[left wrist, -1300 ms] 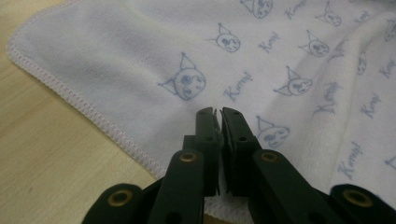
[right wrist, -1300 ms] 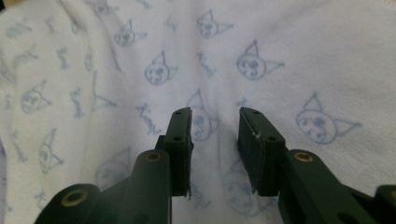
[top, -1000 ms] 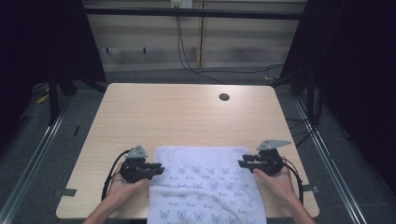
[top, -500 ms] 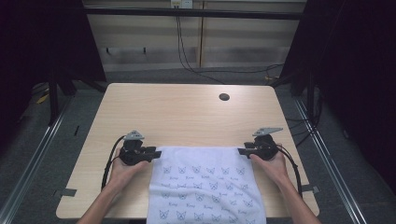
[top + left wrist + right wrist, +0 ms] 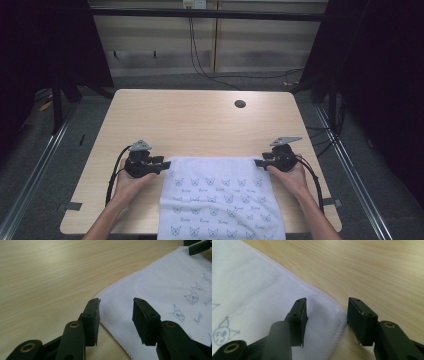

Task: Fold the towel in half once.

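Both grippers, left (image 5: pixel 161 165) and right (image 5: pixel 258 162), have just opened their fingers, releasing the towel's (image 5: pixel 220 200) far corners flat on the surface (image 5: pixel 200 120); spreading looks finished

The towel (image 5: pixel 220 200) lies flat on the near middle of the tabletop (image 5: pixel 200 120) and hangs over its near edge, with the left hand-held gripper (image 5: pixel 162 165) at its far left corner and the right hand-held gripper (image 5: pixel 259 162) at its far right corner.
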`<move>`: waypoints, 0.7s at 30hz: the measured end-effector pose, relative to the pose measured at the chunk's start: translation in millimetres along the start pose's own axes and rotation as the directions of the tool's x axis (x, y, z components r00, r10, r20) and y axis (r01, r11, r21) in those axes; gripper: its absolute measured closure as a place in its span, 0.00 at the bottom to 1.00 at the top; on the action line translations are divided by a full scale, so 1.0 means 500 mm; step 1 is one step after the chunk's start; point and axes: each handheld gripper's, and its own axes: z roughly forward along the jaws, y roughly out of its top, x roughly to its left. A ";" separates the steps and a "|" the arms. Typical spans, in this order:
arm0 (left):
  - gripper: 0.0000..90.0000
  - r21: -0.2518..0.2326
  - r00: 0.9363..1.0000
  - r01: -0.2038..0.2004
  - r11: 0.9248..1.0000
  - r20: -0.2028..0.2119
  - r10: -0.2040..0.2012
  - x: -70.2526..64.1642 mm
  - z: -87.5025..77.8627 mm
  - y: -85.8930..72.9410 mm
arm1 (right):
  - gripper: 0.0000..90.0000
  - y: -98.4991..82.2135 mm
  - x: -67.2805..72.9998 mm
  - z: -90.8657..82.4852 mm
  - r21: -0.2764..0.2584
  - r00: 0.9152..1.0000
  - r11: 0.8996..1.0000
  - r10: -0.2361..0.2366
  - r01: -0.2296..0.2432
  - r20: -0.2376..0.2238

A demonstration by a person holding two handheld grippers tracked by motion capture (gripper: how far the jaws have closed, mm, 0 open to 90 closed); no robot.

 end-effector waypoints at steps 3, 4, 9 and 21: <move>0.62 -0.004 1.000 0.005 1.000 -0.002 -0.005 0.002 -0.001 0.001 | 0.63 0.000 0.008 0.001 0.003 1.000 1.000 -0.029 0.029 -0.003; 0.61 -0.001 1.000 0.011 1.000 -0.007 -0.011 0.005 -0.001 0.001 | 0.71 -0.001 0.015 0.002 0.004 0.999 0.999 -0.048 0.048 0.003; 0.58 0.000 1.000 0.022 1.000 -0.018 -0.022 0.011 0.006 0.005 | 0.96 0.000 0.023 0.002 0.015 0.999 0.999 -0.039 0.040 -0.037; 0.58 0.035 1.000 -0.009 0.999 0.011 0.009 -0.002 0.057 0.018 | 0.96 0.002 0.009 -0.031 -0.049 0.998 0.998 0.024 -0.027 -0.059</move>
